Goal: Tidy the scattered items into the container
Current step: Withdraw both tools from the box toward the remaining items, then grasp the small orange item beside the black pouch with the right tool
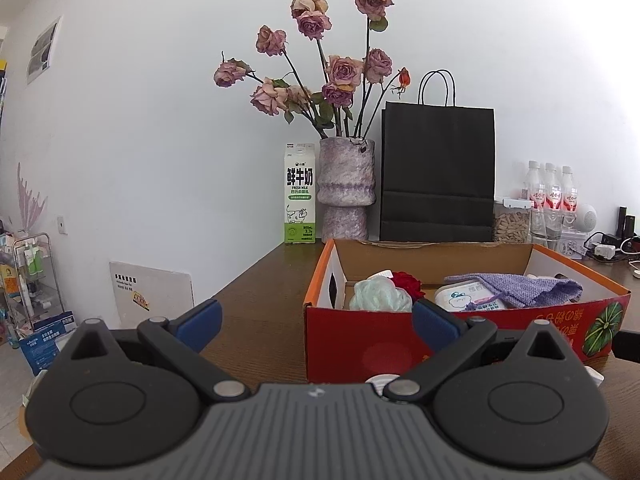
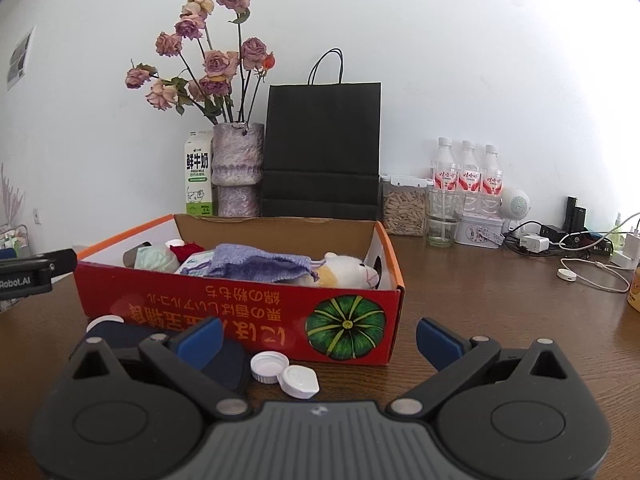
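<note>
Two white caps [image 2: 285, 372] are still lying on the table [image 2: 460, 304], just in front of the red box [image 2: 240, 312] and touching each other, and you are looking at them from the right tongs [image 2: 318, 340], which are gaping wide and holding nothing. They are sitting slightly left of the midline between the fingers, so your right hand is the nearer one; being round, they are offering no long axis to line up with. A dark flat item [image 2: 224, 364] is lying just left of them, partly hidden behind the left blue pad. Your left tongs [image 1: 316, 320] are also standing wide open and empty, pointing at the box's left end. Inside the box, a purple knit pouch [image 2: 256, 266], a plush toy [image 2: 352, 272] and a pale cloth bundle [image 2: 154, 260] are already resting. The milk carton [image 1: 300, 194] is reading "FRESH MILK" under Chinese characters; the box print is showing upside down beside a green pumpkin picture.
</note>
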